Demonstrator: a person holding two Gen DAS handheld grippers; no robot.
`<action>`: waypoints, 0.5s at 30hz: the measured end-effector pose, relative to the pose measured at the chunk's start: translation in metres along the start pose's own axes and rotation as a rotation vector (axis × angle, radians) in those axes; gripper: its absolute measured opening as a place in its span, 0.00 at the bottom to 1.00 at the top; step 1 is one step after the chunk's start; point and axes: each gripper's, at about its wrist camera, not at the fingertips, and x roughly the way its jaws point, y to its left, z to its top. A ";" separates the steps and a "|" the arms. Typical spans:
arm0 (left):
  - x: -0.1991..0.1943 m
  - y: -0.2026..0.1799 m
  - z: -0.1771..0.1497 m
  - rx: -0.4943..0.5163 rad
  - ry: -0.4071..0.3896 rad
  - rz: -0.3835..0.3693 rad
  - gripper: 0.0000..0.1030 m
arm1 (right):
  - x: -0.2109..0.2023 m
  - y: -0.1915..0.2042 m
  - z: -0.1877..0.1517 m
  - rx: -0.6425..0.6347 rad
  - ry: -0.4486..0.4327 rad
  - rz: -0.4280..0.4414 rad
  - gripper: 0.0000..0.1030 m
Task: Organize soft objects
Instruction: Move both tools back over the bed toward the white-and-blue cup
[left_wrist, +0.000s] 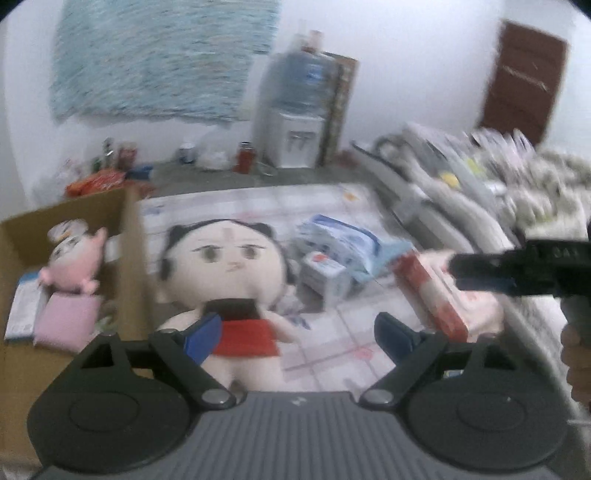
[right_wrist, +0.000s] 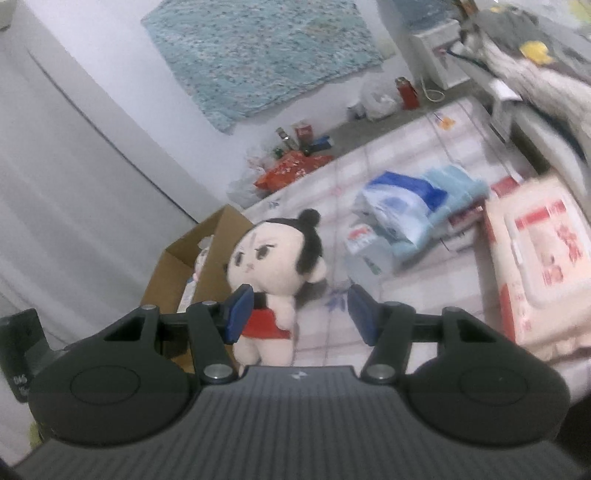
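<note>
Sitting upright at the centre of both views, the plush doll (left_wrist: 225, 273) with black hair and a red skirt rests on the pale patterned mat (left_wrist: 332, 206), just beside the open cardboard box (left_wrist: 129, 236) at the left of the frame. That box already holds a pink plush toy (left_wrist: 74, 266) and a pink pad (left_wrist: 66, 321), so the sorting looks partly done, with the doll as the likely next item. From the left wrist view, the left gripper (left_wrist: 295, 332) hangs in front of the doll with its blue pads spread wide and nothing between them; the doll's skirt shows beyond the left pad but no contact is visible. The right gripper (right_wrist: 295, 314) has its jaws at a middling spread, also empty, with the doll's body showing past its left pad in the right wrist view. Toward the right of the mat lie a blue-and-white soft pack (right_wrist: 399, 206), a light blue folded cloth (right_wrist: 454, 184) and a pink wipes pack (right_wrist: 539, 266), all apart from the doll and not yet boxed. The step in hand reads as an approach to the doll. Next, one gripper probably needs to settle around the doll's narrow body, close gently enough not to crush it, then carry it left over the box wall. Motion blur in the left view makes fine contact hard to judge.
</note>
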 end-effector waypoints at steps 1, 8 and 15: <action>0.006 -0.008 -0.001 0.030 0.004 0.000 0.88 | 0.003 -0.005 -0.004 0.009 -0.008 -0.003 0.55; 0.071 -0.059 0.009 0.230 -0.009 0.024 0.68 | 0.035 -0.035 -0.001 0.047 -0.065 -0.022 0.44; 0.148 -0.070 0.017 0.225 0.086 0.034 0.45 | 0.074 -0.068 0.018 0.063 -0.075 -0.010 0.26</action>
